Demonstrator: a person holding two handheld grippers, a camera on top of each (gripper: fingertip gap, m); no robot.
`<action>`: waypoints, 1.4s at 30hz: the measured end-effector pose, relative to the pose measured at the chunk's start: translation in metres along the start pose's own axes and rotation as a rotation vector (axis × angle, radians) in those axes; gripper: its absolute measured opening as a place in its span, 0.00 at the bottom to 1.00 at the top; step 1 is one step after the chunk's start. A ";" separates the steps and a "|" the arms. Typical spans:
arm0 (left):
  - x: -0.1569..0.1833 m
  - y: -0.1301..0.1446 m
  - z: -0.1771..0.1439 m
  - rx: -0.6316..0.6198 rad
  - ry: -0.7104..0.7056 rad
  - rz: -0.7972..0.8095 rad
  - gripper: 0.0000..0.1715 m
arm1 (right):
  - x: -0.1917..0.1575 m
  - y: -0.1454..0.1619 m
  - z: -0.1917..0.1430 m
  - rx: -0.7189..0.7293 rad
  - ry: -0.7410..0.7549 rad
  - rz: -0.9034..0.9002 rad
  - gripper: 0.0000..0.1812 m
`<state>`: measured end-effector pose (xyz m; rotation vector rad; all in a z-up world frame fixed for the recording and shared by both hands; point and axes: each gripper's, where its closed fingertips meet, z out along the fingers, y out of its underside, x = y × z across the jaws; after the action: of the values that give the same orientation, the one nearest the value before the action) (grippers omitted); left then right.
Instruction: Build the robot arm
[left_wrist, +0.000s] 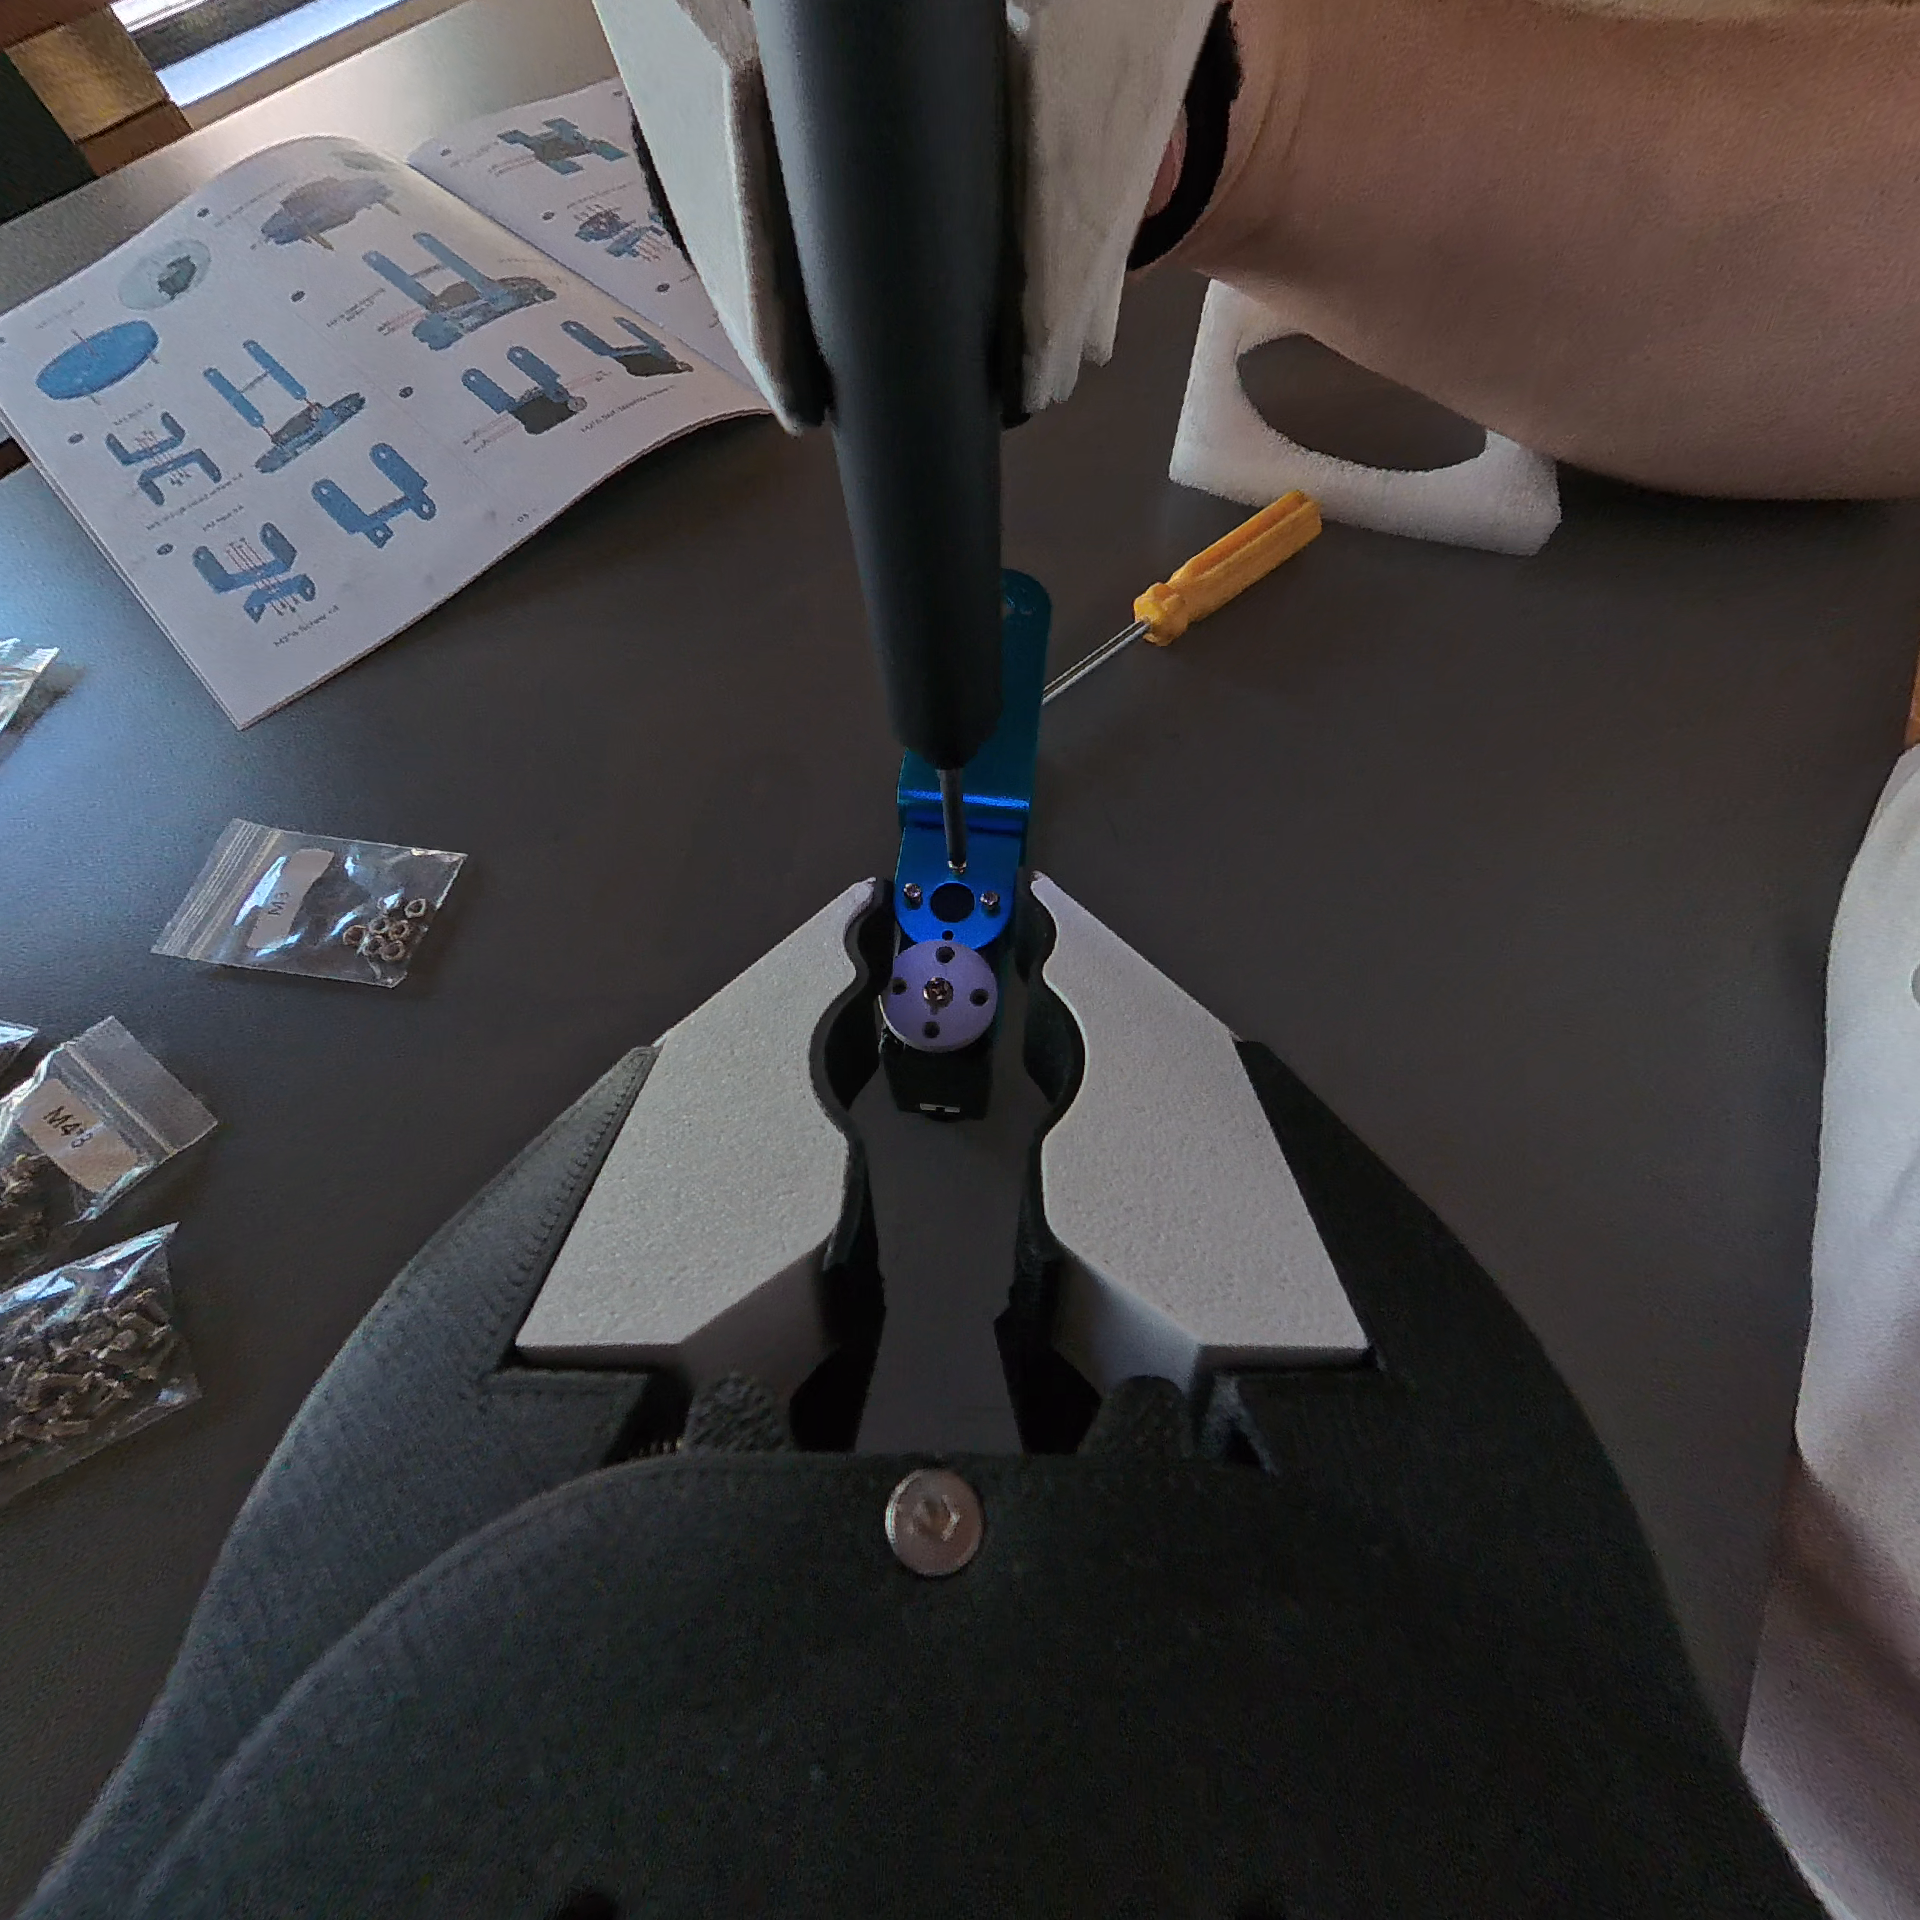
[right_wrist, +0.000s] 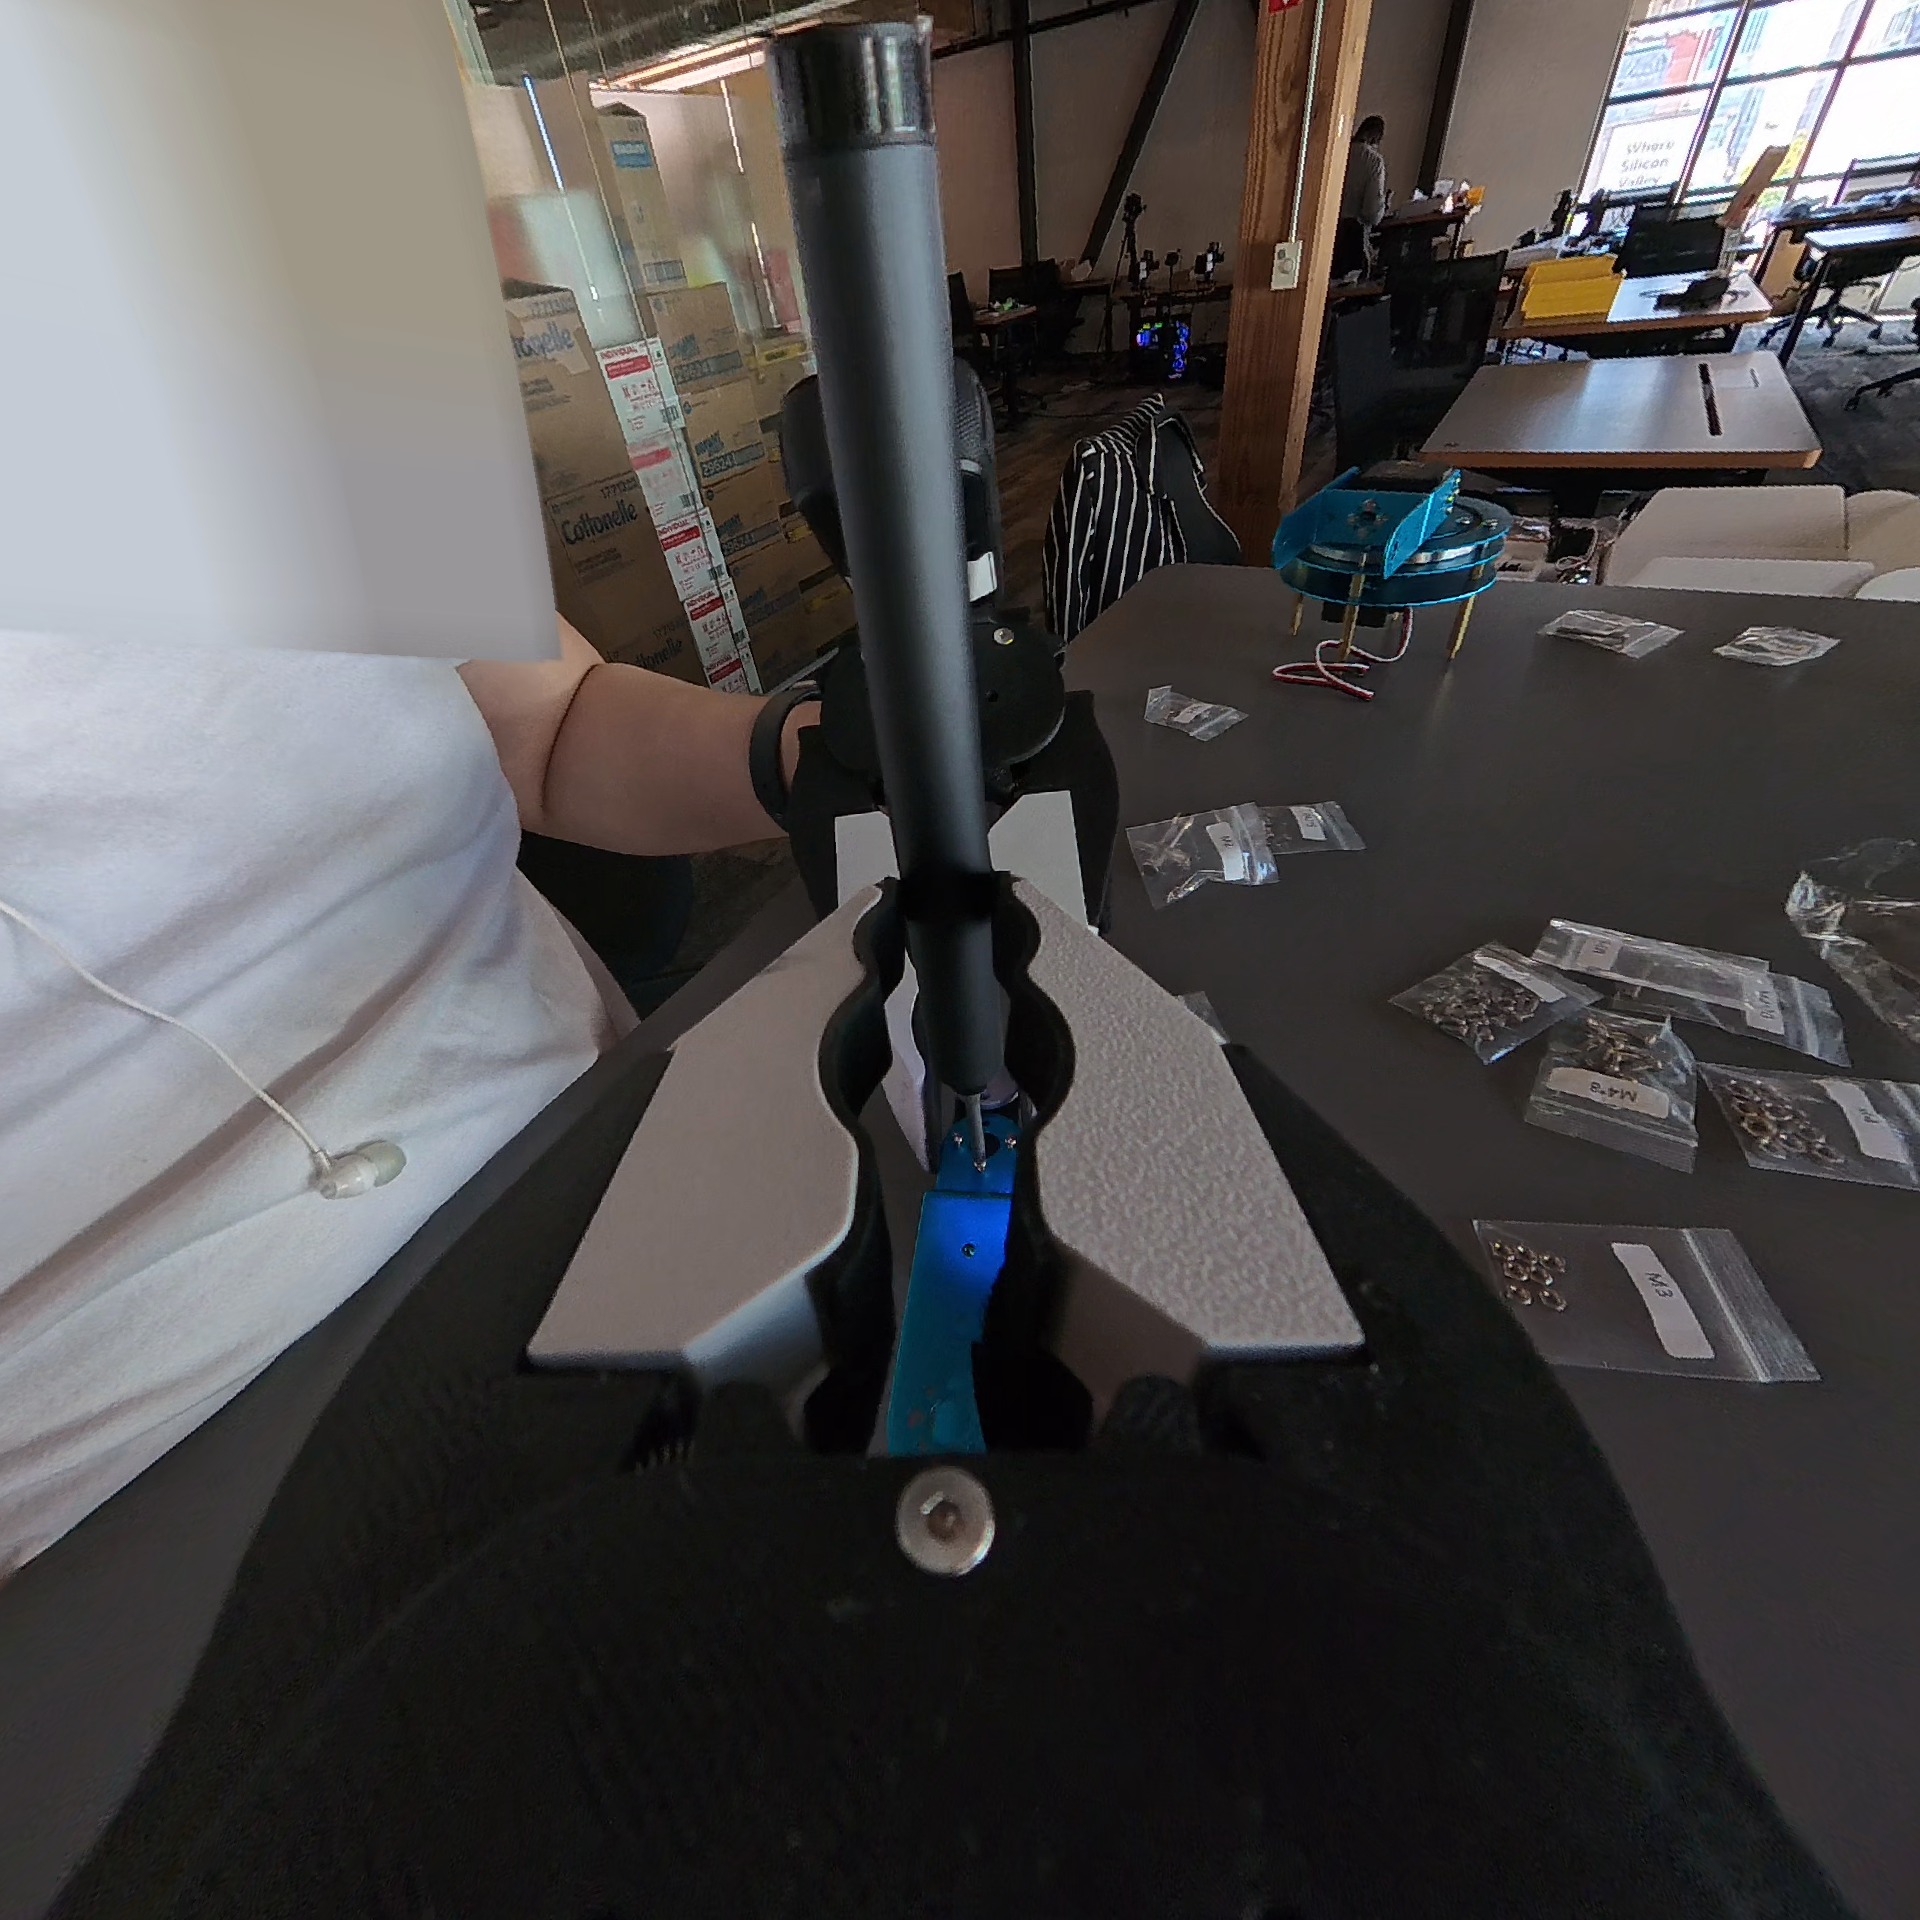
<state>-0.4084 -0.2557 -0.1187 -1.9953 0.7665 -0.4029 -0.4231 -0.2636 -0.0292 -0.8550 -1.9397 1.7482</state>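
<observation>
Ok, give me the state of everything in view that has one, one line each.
Left gripper: shut on the servo.
Servo: clamped, white horn facing the camera.
Blue bracket: seated on the servo, one arm upright.
Right gripper: shut on the black screwdriver.
Black screwdriver: near upright, tip on a bracket screw.
Yellow screwdriver: lying flat, unused.
Booklet: open.
Screw bags: sealed, flat.
</observation>
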 end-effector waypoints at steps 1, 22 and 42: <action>0.000 0.000 0.000 0.001 0.003 -0.003 0.13 | -0.001 0.000 0.001 -0.002 -0.008 0.002 0.09; -0.020 -0.056 -0.034 0.113 0.069 -0.121 0.09 | 0.021 -0.015 0.010 -0.056 0.129 -0.001 0.07; -0.003 -0.059 -0.015 -0.228 0.135 0.010 0.09 | 0.004 -0.066 0.020 -0.064 0.162 -0.039 0.26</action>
<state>-0.3980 -0.2410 -0.0603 -2.1920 0.9415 -0.4656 -0.4505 -0.2781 0.0327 -0.9436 -1.9020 1.5512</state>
